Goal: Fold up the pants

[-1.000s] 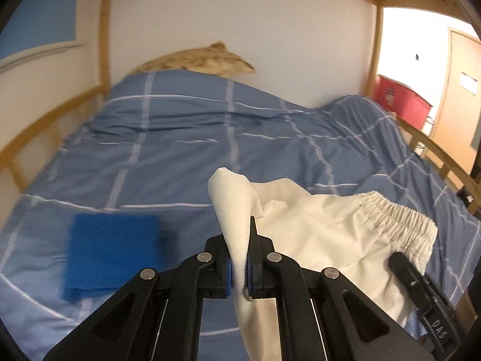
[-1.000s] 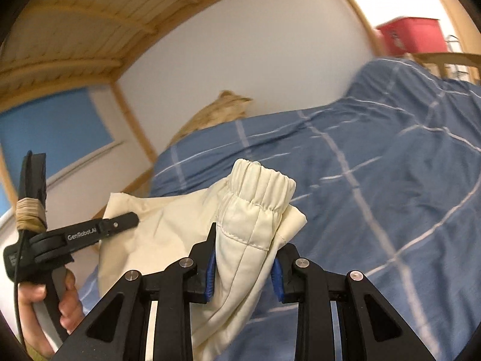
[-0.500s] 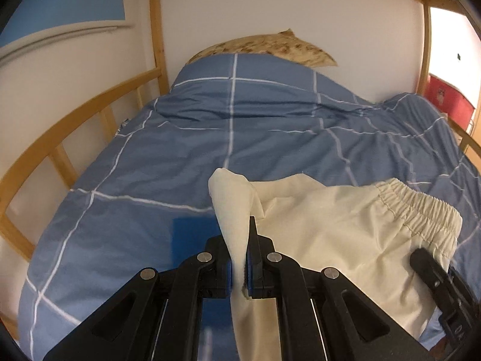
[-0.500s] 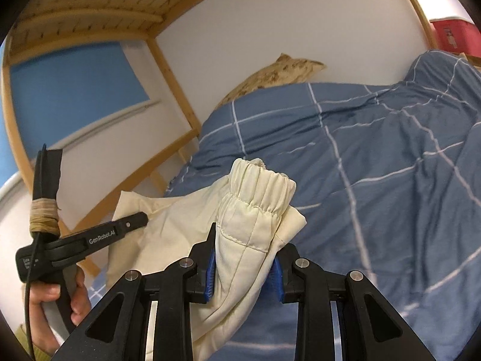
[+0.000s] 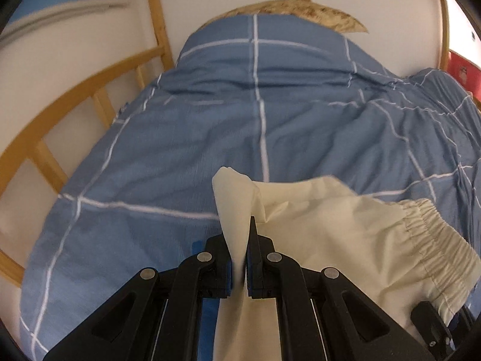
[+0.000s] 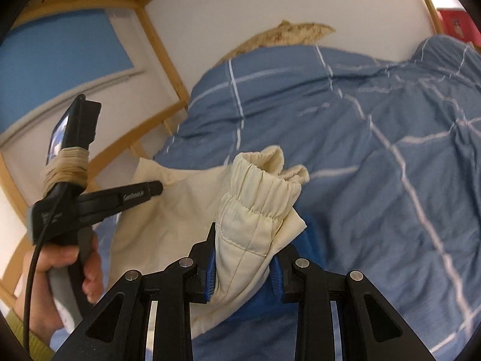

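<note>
The cream pants [image 5: 336,234] hang in the air between both grippers above the bed. My left gripper [image 5: 239,266] is shut on a thin corner of the fabric, which sticks up between the jaws. My right gripper [image 6: 242,270] is shut on the bunched elastic waistband [image 6: 261,198]. In the right wrist view the pants [image 6: 168,225] stretch left toward the left gripper [image 6: 144,192], held by a hand. The waistband also shows in the left wrist view [image 5: 433,234].
A blue checked duvet [image 5: 255,126] covers the bed, with a patterned pillow [image 5: 294,12] at the far end. A wooden bed rail [image 5: 60,126] runs along the left. A bright blue folded cloth [image 6: 288,310] lies under the pants. A red box [image 5: 463,72] stands far right.
Both grippers have swung left and forward over the bed with the pants. The blue cloth has slid under the grippers, mostly out of the left wrist view. Both grips are unchanged.
</note>
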`<state>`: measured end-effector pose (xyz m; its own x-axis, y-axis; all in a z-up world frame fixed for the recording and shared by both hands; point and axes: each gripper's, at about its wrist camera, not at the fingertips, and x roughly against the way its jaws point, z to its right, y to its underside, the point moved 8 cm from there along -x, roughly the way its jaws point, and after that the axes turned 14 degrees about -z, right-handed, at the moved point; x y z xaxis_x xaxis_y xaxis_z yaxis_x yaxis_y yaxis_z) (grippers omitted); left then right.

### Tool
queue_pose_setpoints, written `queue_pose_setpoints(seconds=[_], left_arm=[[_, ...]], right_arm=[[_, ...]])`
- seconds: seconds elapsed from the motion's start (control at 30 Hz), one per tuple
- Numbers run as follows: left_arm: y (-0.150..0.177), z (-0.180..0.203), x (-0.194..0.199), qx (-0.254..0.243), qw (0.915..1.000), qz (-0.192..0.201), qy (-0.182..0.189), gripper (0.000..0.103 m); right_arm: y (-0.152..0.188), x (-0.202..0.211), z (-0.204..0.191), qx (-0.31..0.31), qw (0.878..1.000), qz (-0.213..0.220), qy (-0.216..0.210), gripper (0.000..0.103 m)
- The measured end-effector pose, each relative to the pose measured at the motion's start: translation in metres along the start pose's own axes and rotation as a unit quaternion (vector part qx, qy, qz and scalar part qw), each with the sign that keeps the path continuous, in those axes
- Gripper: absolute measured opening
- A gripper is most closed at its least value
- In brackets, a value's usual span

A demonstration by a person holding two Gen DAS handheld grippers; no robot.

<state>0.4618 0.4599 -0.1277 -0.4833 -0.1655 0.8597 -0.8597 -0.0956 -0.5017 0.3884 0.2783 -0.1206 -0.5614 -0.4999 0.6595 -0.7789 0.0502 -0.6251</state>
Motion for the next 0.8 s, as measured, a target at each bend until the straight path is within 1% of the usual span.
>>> queue_pose_setpoints(seconds=[0.03,0.07,0.13,0.17,0.2,0.27,0.3,0.33,0.37,0.43,0.47,0.5,0.53,0.6,0.67,0.73,0.8], left_arm=[[0.004,-0.002,-0.005,0.003,1.0,-0.005,0.0,0.01],[0.007,-0.004,-0.009,0.006,0.9999,-0.009,-0.005,0.017],[0.012,-0.008,-0.014,0.005,0.9997,-0.013,-0.023,0.025],[0.013,-0.009,-0.015,0.006,0.9994,-0.014,-0.03,0.03],[0.014,-0.01,-0.016,0.01,0.9993,-0.016,-0.034,0.032],[0.014,-0.012,-0.015,0.016,0.9985,-0.017,-0.05,0.037],[0.013,-0.012,-0.014,0.016,0.9979,-0.016,-0.06,0.039],[0.012,-0.011,-0.012,0.013,0.997,-0.014,-0.075,0.042],[0.01,-0.011,-0.01,0.011,0.9963,-0.012,-0.084,0.05],[0.008,-0.012,-0.001,0.012,0.9946,-0.005,-0.103,0.056],[0.007,-0.014,0.005,0.014,0.9941,0.001,-0.107,0.057],[0.007,-0.016,0.013,0.018,0.9938,0.008,-0.109,0.059],[0.009,-0.018,0.025,0.028,0.9936,0.017,-0.108,0.065],[0.018,-0.02,0.044,0.035,0.9935,0.032,-0.103,0.066],[0.038,-0.015,0.066,0.028,0.9943,0.05,-0.09,0.066],[0.058,-0.009,0.082,0.025,0.9954,0.058,-0.072,0.066],[0.081,-0.003,0.095,0.027,0.9964,0.055,-0.059,0.066]], right_arm=[[0.003,-0.003,0.002,-0.005,1.0,-0.004,0.001,0.031],[0.007,-0.004,0.006,-0.013,1.0,-0.008,0.004,0.031],[0.012,-0.005,0.015,-0.037,0.999,-0.02,0.008,0.039],[0.014,-0.006,0.02,-0.051,0.998,-0.029,0.01,0.045],[0.016,-0.007,0.025,-0.067,0.997,-0.037,0.013,0.049],[0.023,-0.005,0.035,-0.102,0.993,-0.057,0.01,0.05],[0.026,-0.004,0.039,-0.117,0.991,-0.064,0.01,0.058],[0.03,-0.001,0.042,-0.134,0.988,-0.071,0.018,0.067],[0.031,0.004,0.044,-0.137,0.988,-0.068,0.03,0.068],[0.03,0.013,0.045,-0.133,0.989,-0.05,0.047,0.068],[0.029,0.017,0.045,-0.127,0.989,-0.043,0.055,0.068],[0.026,0.022,0.045,-0.122,0.99,-0.036,0.06,0.069],[0.022,0.026,0.044,-0.119,0.991,-0.027,0.057,0.073],[0.013,0.039,0.046,-0.107,0.993,-0.003,0.047,0.074],[0.004,0.052,0.05,-0.09,0.995,0.014,0.036,0.075],[-0.004,0.06,0.053,-0.07,0.997,0.016,0.014,0.074],[-0.007,0.07,0.057,-0.048,0.999,0.018,0.005,0.074]])
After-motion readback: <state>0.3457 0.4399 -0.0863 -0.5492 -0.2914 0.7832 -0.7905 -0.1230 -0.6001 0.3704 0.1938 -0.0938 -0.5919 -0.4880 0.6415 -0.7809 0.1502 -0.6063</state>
